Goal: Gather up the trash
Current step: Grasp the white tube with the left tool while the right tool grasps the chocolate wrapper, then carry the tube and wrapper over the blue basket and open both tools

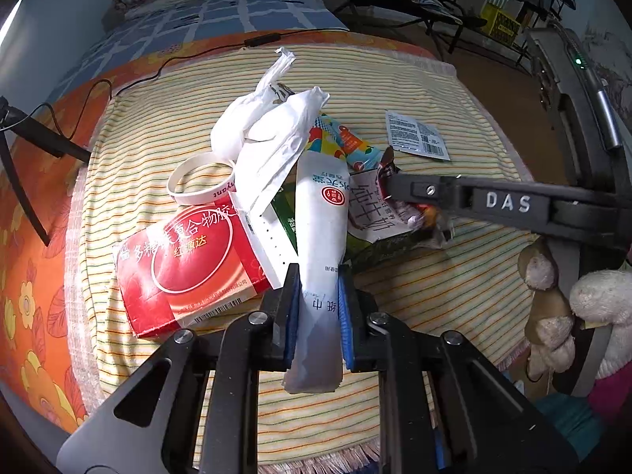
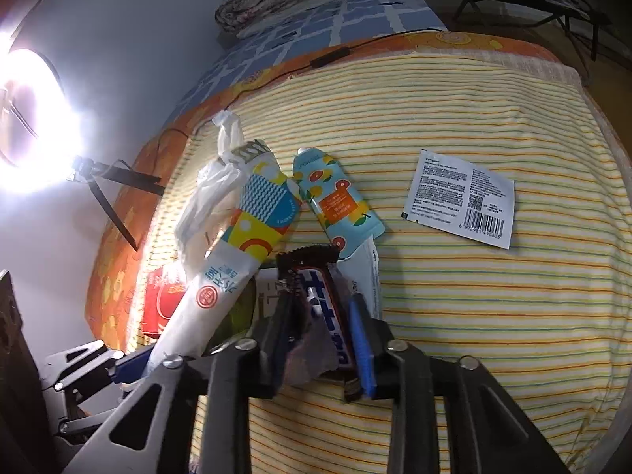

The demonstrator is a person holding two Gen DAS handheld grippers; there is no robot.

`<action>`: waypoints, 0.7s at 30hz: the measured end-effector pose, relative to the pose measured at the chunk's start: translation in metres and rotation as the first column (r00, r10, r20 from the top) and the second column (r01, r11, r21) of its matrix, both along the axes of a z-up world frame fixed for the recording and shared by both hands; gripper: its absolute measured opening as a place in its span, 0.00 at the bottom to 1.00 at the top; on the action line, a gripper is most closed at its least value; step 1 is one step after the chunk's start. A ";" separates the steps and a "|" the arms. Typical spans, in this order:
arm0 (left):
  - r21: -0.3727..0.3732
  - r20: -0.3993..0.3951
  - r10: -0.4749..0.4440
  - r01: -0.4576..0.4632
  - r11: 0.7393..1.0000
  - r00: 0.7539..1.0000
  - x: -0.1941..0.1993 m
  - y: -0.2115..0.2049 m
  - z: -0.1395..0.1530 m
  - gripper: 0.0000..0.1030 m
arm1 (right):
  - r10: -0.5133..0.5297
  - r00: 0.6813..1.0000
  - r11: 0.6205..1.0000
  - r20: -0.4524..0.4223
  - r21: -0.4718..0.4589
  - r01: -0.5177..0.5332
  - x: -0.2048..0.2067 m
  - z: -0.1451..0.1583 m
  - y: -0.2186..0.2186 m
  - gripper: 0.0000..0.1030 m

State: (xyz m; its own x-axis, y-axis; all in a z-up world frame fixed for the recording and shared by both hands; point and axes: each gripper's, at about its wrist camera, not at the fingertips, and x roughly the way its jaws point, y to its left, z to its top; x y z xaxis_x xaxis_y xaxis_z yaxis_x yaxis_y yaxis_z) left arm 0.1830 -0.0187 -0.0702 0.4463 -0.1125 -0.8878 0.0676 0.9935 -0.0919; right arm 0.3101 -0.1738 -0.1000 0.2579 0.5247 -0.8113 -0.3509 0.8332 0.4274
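Note:
A heap of trash lies on a striped cloth (image 1: pixel 434 276). My left gripper (image 1: pixel 318 276) is shut on a long white tissue pack (image 1: pixel 322 217), its blue pads pressing both sides. Beside the pack are a red box (image 1: pixel 185 272), a white plastic bag (image 1: pixel 268 134), a white wristband (image 1: pixel 197 181) and a flattened milk carton (image 1: pixel 371 213). My right gripper (image 2: pixel 322 304) is shut on a brown candy wrapper (image 2: pixel 316 272); in the left wrist view it reaches in from the right (image 1: pixel 389 185). A blue-orange sachet (image 2: pixel 335 201) and a white barcode sachet (image 2: pixel 462 197) lie flat beyond it.
The cloth covers a bed with an orange flowered sheet (image 1: pixel 35 276) and a blue checked quilt (image 1: pixel 221 12). A black cable (image 1: pixel 177 57) runs along the far edge. A bright ring light (image 2: pixel 35 118) stands at the left, plush toys (image 1: pixel 553 316) at the right.

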 end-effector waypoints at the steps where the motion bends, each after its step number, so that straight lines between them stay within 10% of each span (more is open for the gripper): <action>1: -0.003 0.003 -0.001 0.001 1.000 1.000 -0.002 0.000 0.002 0.15 | -0.003 1.000 1.000 0.008 0.003 0.003 -0.001 0.003 -0.003 0.17; 21: -0.055 0.072 -0.074 0.079 0.995 0.995 -0.059 -0.012 0.043 0.14 | -0.009 0.989 0.999 0.151 0.043 0.002 -0.039 0.056 -0.044 0.10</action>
